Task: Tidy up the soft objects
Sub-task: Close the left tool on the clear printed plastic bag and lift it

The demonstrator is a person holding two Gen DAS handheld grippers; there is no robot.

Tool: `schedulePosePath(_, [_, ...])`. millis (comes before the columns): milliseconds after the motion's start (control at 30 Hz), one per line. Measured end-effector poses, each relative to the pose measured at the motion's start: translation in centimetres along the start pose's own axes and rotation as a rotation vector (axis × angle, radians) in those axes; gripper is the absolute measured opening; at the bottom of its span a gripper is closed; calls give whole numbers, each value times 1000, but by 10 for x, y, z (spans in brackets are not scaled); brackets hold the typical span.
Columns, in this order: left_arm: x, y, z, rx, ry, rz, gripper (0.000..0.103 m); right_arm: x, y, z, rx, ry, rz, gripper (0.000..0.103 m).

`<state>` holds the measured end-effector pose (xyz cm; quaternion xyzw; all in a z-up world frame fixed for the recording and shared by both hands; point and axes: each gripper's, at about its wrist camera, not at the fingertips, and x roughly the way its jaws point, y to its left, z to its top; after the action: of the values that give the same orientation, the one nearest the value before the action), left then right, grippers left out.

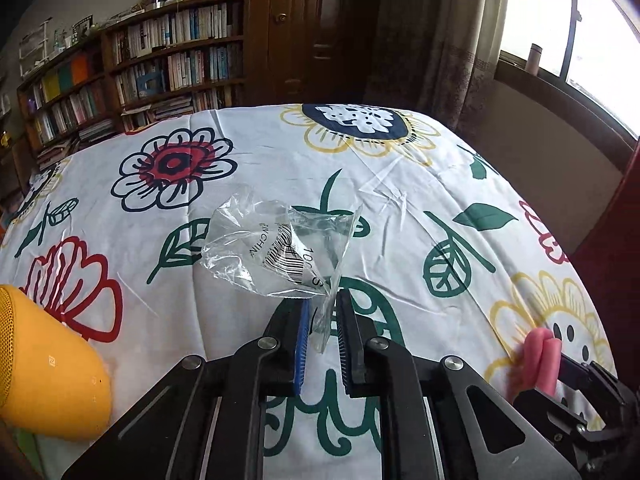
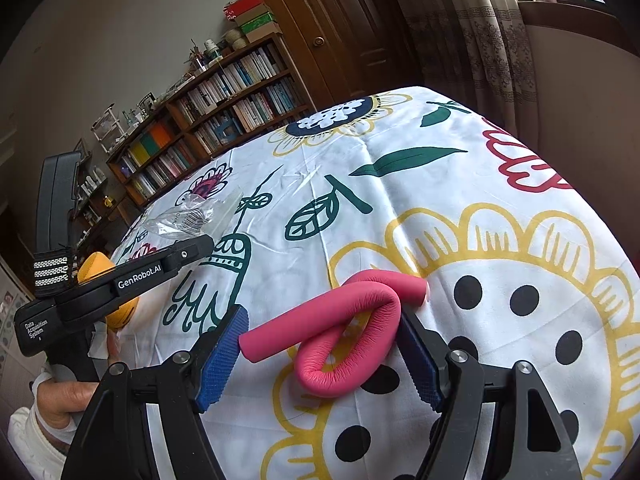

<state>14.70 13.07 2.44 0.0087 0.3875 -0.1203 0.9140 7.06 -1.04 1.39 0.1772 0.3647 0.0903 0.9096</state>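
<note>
On the flower-printed white bedspread (image 1: 248, 184), the left gripper (image 1: 322, 344) pinches only a corner of the crinkled clear plastic bag (image 1: 276, 248), which may slip; the right gripper (image 2: 320, 356) gapes wide around the bent pink foam tube (image 2: 340, 328), which may spring out.

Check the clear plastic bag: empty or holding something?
Looks empty: the clear plastic bag lies crumpled on the floral cloth, whose print shows through; only a barcode label visible. Left tongs bracket its corner.

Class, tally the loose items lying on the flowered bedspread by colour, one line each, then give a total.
Clear: 1, the plastic bag
Pink: 1, the bent foam tube
Yellow: 1, the rounded mesh-faced object
Total: 3
</note>
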Motion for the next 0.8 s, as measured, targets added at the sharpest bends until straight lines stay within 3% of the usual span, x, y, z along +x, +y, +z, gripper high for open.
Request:
schedulePosePath(400, [-44, -19, -14, 30, -31, -44, 14, -1, -3, 1, 11, -9, -1, 77])
schedulePosePath(667, [-50, -24, -46, 48, 31, -56, 15, -3, -3, 0, 13, -14, -3, 77])
schedulePosePath(733, [-45, -22, -53, 36, 64, -53, 24, -3, -3, 0, 15, -16, -3, 77])
schedulePosePath(800, [-42, -17, -59, 13, 86, -49, 47, -4, -4, 0, 16, -17, -4, 77])
